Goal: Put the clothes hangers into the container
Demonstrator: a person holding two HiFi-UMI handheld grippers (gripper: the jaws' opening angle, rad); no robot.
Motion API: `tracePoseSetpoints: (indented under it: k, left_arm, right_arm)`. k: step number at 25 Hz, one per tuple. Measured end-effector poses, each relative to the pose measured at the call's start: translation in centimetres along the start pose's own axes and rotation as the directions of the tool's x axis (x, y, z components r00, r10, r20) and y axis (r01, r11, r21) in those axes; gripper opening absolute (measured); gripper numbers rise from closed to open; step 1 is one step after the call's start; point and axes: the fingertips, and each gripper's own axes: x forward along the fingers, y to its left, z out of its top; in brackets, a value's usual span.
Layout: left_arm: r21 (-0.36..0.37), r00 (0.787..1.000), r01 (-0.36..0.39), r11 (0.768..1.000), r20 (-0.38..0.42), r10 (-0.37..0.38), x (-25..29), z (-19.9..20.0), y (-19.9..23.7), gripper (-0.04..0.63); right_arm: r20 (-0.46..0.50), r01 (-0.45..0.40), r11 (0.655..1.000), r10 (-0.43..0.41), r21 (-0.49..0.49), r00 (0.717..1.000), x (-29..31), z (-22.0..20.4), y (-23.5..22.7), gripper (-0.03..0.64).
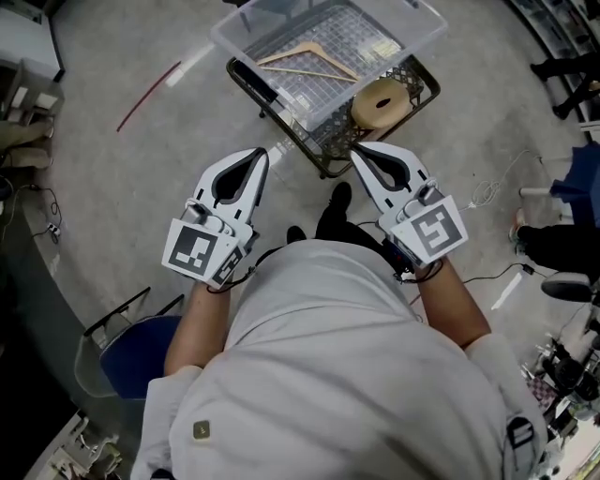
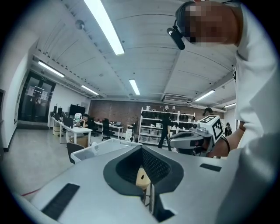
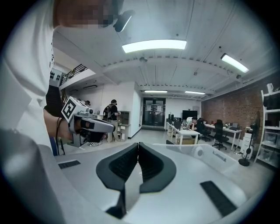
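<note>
A pale wooden clothes hanger (image 1: 309, 64) lies inside a clear plastic container (image 1: 417, 23) at the top of the head view. The container rests on a black wire cart (image 1: 319, 150). My left gripper (image 1: 262, 156) and right gripper (image 1: 357, 149) are held side by side in front of my body, short of the cart, tips pointing toward it. Both are shut with nothing between the jaws. In the left gripper view the jaws (image 2: 141, 148) meet, with the container (image 2: 94, 151) beyond them. In the right gripper view the jaws (image 3: 138, 144) are also closed, and the container's rim (image 3: 210, 157) is ahead.
A tan round roll (image 1: 380, 103) sits on the cart beside the container. A red rod (image 1: 148, 96) lies on the floor at the left. A blue chair (image 1: 141, 352) stands behind my left side. White cables (image 1: 487, 192) and another person's legs (image 1: 562, 248) are at the right.
</note>
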Motion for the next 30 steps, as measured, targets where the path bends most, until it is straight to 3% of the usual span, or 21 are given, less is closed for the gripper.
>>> tracePoseSetpoints:
  k: [11, 21, 30]
  left_arm:
    - [-0.006, 0.998, 0.062, 0.998, -0.008, -0.062, -5.9, -1.3, -2.2, 0.017]
    - [0.024, 0.997, 0.079, 0.997, 0.002, -0.079, -7.6, -1.2, -3.2, 0.017]
    - [0.032, 0.996, 0.086, 0.996, 0.003, -0.086, -8.6, -1.1, -4.0, 0.017]
  right_arm:
    - [-0.021, 0.098, 0.995, -0.098, 0.022, 0.995, -4.4, -0.1, 6.4, 0.02]
    - [-0.03, 0.172, 0.982, -0.17, 0.073, 0.985, -7.4, -0.8, 8.3, 0.02]
    - [-0.004, 0.178, 0.981, -0.178, 0.076, 0.984, -8.0, -0.1, 8.9, 0.02]
